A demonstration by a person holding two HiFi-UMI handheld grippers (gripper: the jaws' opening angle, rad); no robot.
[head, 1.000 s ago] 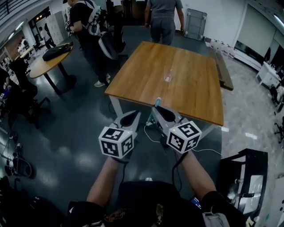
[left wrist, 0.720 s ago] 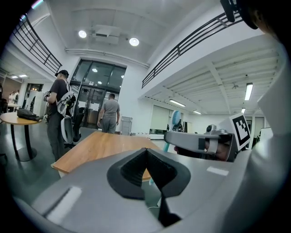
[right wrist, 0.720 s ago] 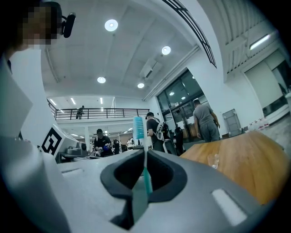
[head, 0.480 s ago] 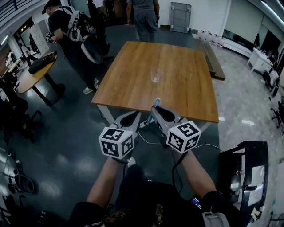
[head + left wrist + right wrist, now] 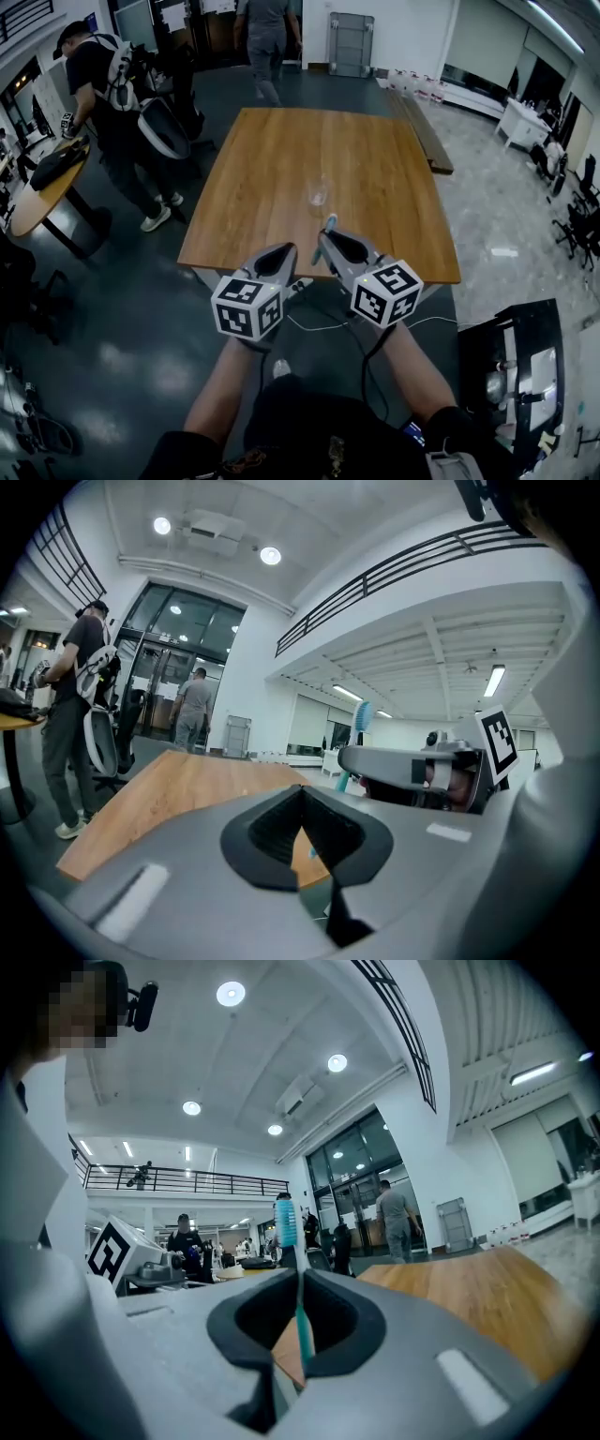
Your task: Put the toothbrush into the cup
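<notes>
My right gripper (image 5: 323,238) is shut on a teal toothbrush (image 5: 298,1309), which stands upright between the jaws with its blue bristle head (image 5: 285,1222) above them; that head (image 5: 330,222) also shows in the head view. A clear cup (image 5: 319,194) stands near the middle of the wooden table (image 5: 253,178), a little beyond the toothbrush. My left gripper (image 5: 284,253) is shut with nothing in it, beside the right one, over the table's near edge. In the left gripper view the toothbrush (image 5: 359,717) rises above the right gripper (image 5: 412,766).
A person with a backpack (image 5: 112,103) stands left of the table by a round table (image 5: 37,192). Another person (image 5: 265,28) walks at the far end. A bench (image 5: 420,131) runs along the table's right side. Cables (image 5: 319,323) lie on the floor beneath.
The table and cup have come closer and both grippers now reach over its near edge. The toothbrush stays held in the right gripper. The people in the background have shifted.
</notes>
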